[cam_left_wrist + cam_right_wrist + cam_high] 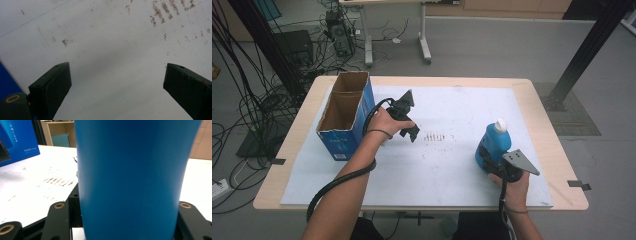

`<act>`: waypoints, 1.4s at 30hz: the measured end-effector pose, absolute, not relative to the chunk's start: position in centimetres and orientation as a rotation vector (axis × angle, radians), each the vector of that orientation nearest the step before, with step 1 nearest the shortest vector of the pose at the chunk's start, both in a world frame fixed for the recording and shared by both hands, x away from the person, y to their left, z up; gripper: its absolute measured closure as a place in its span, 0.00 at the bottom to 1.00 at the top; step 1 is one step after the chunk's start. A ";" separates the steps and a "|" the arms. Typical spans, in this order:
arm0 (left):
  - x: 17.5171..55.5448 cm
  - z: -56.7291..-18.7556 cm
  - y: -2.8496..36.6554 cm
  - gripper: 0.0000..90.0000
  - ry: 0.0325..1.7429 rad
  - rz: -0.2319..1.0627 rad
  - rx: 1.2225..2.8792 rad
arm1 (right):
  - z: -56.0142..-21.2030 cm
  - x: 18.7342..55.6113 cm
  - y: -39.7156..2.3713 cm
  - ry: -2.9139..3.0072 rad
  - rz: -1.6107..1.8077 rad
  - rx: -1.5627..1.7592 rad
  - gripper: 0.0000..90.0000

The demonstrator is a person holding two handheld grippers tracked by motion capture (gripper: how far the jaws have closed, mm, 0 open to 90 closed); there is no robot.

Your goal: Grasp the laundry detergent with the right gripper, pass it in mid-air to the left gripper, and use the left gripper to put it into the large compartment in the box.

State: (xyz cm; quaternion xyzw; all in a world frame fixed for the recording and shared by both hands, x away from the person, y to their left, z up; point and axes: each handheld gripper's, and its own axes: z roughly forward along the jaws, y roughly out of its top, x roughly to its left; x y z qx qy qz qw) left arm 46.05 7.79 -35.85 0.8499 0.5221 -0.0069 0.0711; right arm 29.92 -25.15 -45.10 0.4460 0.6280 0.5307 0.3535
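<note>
A blue bottle [492, 145] with a white cap stands upright on the white board [447, 105] at the right. My right gripper [488, 156] is shut on its lower body, and the bottle's blue side [132, 180] sits tight between both jaws in the right gripper view. My left gripper [408, 131] hovers over the board's middle left, just right of the open blue cardboard box [346, 114]. Its jaws stand wide apart, the left gripper [117, 80] holding nothing over bare white surface.
Brown rusty marks [434, 136] stain the board between the two hands. The board lies on a wooden table [557, 150]. Beyond the far edge are cables, a computer case [338, 30] and desk legs on the grey floor.
</note>
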 end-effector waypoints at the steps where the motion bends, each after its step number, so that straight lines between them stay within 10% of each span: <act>1: 46.1 -35.8 7.9 0.09 1.564 -0.018 2.561 | -45.1 29.9 -25.1 1.624 1.372 1.153 0.48; 42: 43.8 -27.3 6.9 0.09 1.160 0.032 2.726 | -37.8 32.6 -26.6 1.888 1.575 1.034 0.48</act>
